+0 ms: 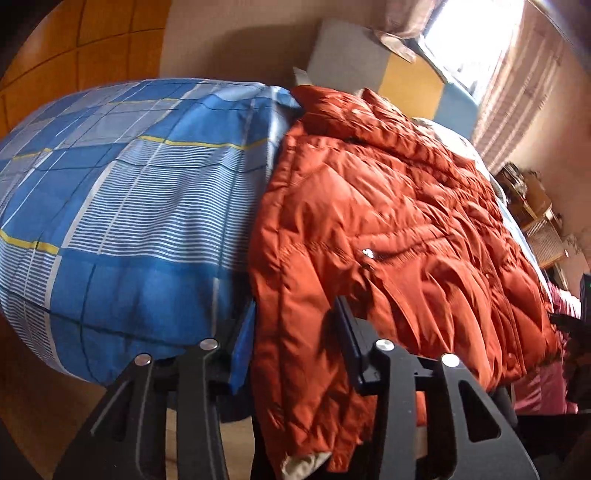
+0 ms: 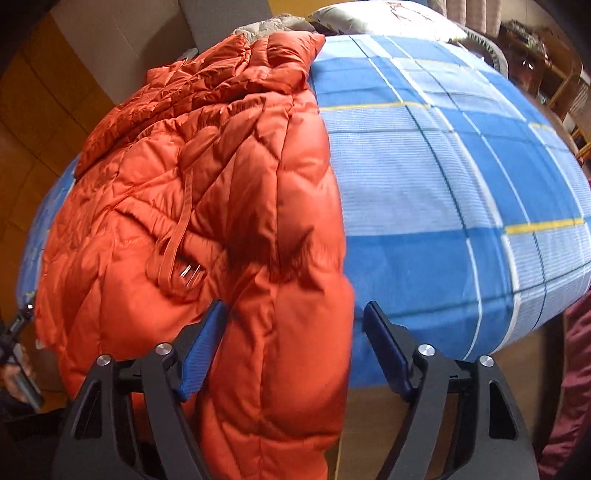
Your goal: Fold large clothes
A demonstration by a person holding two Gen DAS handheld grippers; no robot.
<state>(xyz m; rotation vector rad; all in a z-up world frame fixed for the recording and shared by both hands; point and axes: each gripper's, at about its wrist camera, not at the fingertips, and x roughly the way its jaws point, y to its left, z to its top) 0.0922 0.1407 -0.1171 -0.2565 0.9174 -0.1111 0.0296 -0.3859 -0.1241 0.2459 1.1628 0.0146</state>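
A large orange quilted down jacket [image 1: 388,221] lies spread on a bed with a blue checked sheet [image 1: 129,192]; its near edge hangs over the bed's side. My left gripper [image 1: 291,321] is open, its jaws wide apart around the jacket's hanging left edge. In the right wrist view the same jacket [image 2: 207,192] covers the left half, with a loose orange strap [image 2: 177,236] on it. My right gripper [image 2: 295,314] is open, its jaws standing either side of the jacket's hanging right edge, above the sheet [image 2: 461,177].
A wooden wardrobe [image 1: 74,40] stands at the left and a bright window with curtains [image 1: 480,37] at the far end. Wooden furniture [image 1: 535,214] stands at the right. A pillow [image 2: 369,14] lies at the bed's head. The floor [image 2: 369,424] shows below the bed.
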